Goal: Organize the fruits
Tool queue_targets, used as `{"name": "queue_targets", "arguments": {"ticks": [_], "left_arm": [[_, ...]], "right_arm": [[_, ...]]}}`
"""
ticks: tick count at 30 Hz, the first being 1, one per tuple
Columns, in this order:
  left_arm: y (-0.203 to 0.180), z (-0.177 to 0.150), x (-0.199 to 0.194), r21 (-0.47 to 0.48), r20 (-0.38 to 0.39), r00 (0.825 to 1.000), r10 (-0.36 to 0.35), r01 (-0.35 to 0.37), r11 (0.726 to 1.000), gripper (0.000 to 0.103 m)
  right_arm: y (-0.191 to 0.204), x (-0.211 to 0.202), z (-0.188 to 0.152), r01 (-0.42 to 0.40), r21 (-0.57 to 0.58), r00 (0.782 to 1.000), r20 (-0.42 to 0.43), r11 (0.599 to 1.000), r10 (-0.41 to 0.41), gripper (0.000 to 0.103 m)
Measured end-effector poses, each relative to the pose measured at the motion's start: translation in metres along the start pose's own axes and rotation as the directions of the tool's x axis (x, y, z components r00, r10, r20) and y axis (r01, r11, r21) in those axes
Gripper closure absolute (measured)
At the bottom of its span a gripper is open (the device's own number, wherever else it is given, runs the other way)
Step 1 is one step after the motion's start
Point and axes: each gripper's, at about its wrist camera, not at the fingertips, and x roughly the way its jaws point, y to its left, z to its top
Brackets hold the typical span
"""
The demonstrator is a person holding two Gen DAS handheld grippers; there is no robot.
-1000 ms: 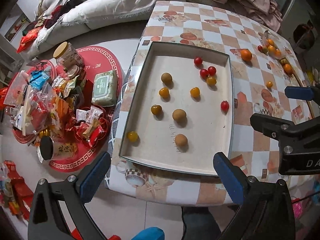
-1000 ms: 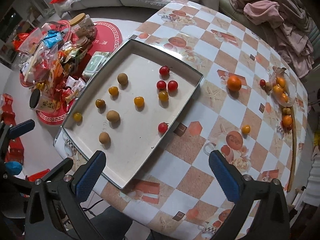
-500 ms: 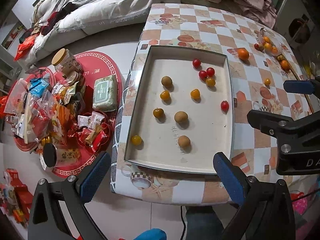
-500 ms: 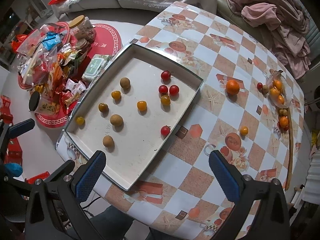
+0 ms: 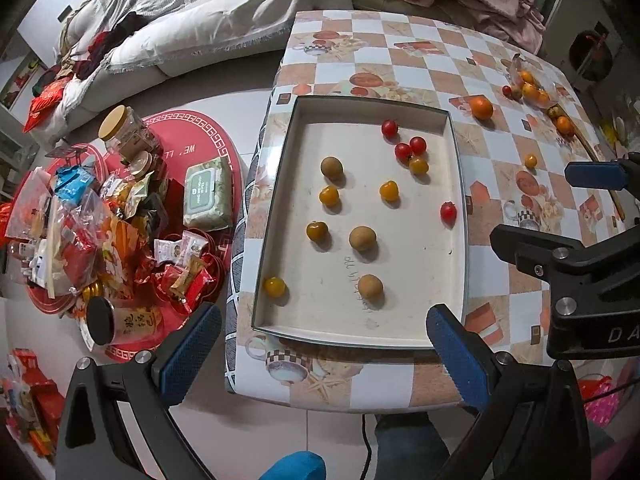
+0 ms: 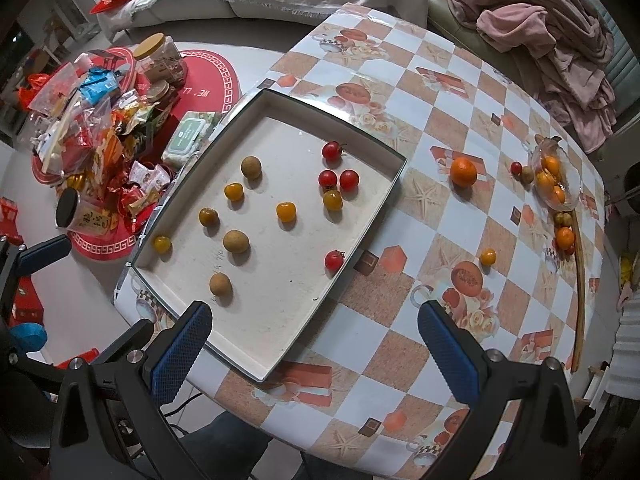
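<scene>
Your left hand-held gripper (image 5: 320, 342) and right hand-held gripper (image 6: 314, 340) both gape empty, above the tray's (image 6: 372, 220) near edge; fruits lie beyond.

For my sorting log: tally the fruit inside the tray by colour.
Red: 4
Yellow-orange: 6
Brown: 3
Total in the tray: 13
</scene>
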Motion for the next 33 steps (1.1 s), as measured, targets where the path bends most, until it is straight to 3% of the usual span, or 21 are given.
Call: {"name": "queue_targets", "arguments": {"ticks": [33], "left_arm": [[-0.008, 0.006, 0.025, 0.061, -0.014, 1.000, -0.027, 0.027, 0.998, 0.000]], "right_arm": [[-0.001, 0.016, -0.005, 0.013, 0.070, 1.000, -0.027, 0.997, -0.011, 0.000]]}}
